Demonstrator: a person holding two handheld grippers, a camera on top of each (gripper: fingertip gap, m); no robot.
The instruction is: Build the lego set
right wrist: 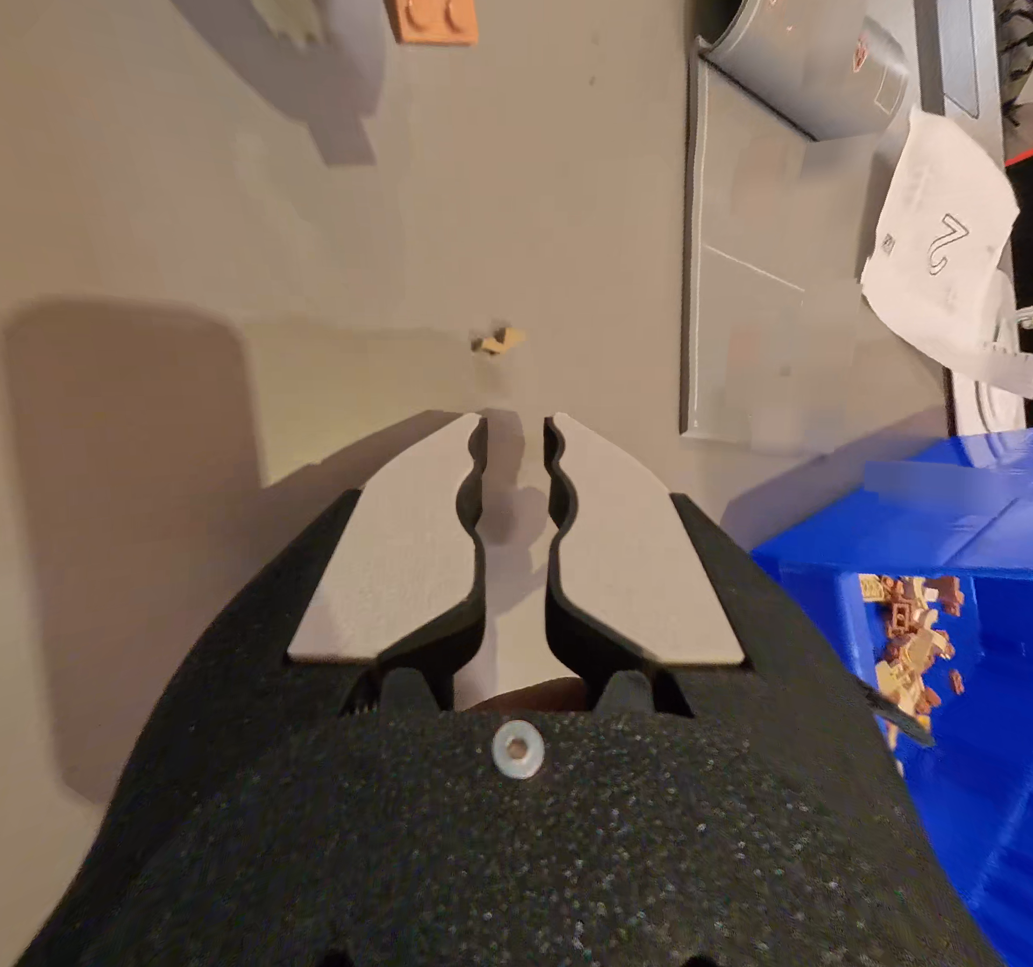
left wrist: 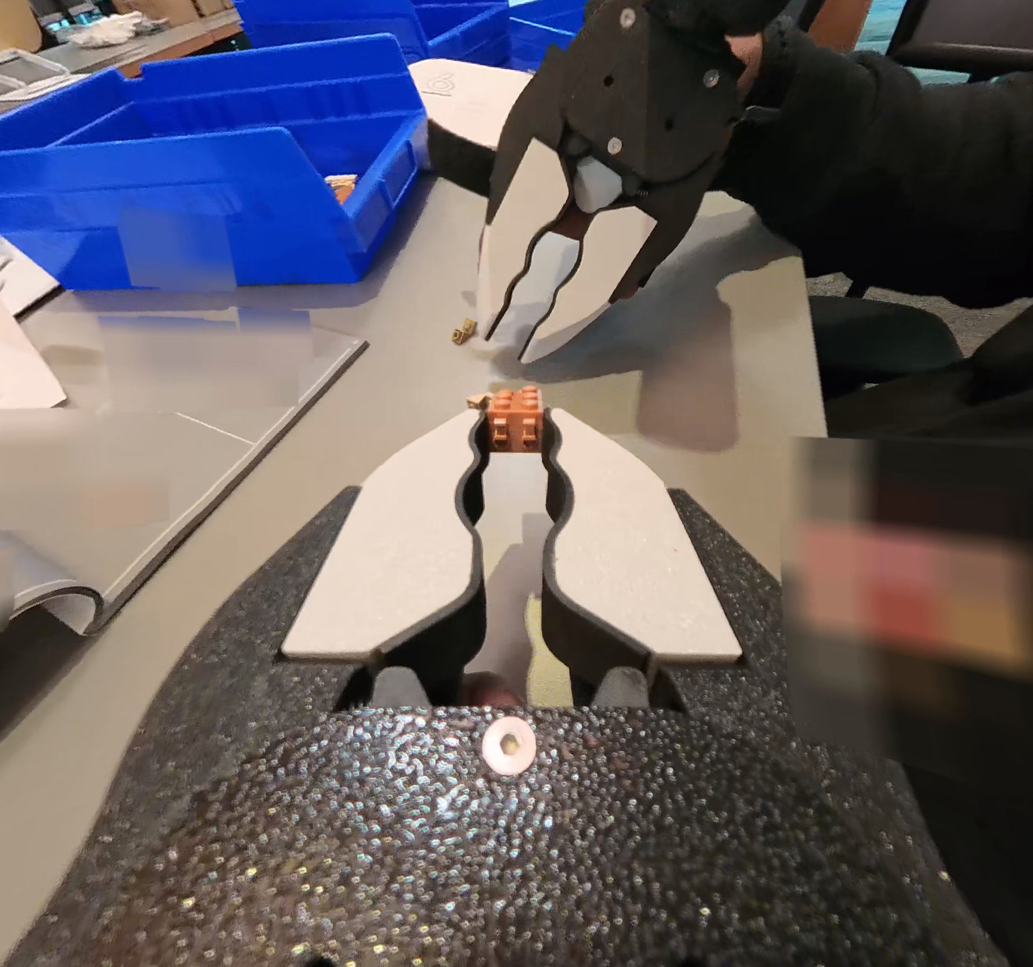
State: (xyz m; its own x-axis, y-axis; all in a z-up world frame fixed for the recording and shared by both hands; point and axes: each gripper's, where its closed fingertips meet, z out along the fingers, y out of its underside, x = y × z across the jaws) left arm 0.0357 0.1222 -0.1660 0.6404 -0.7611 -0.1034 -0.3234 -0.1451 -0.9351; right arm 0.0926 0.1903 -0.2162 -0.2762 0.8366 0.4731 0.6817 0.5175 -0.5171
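Left tongs [left wrist: 514,429] clench orange brick [left wrist: 515,419]; right tongs [right wrist: 514,420] released, bare, above table [right wrist: 167,214].

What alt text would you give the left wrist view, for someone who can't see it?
The left gripper pinches a brown studded toy brick between its fingertips, above a grey table. Beyond it, the right gripper points down, open, beside a small tan piece; blue bins stand behind.
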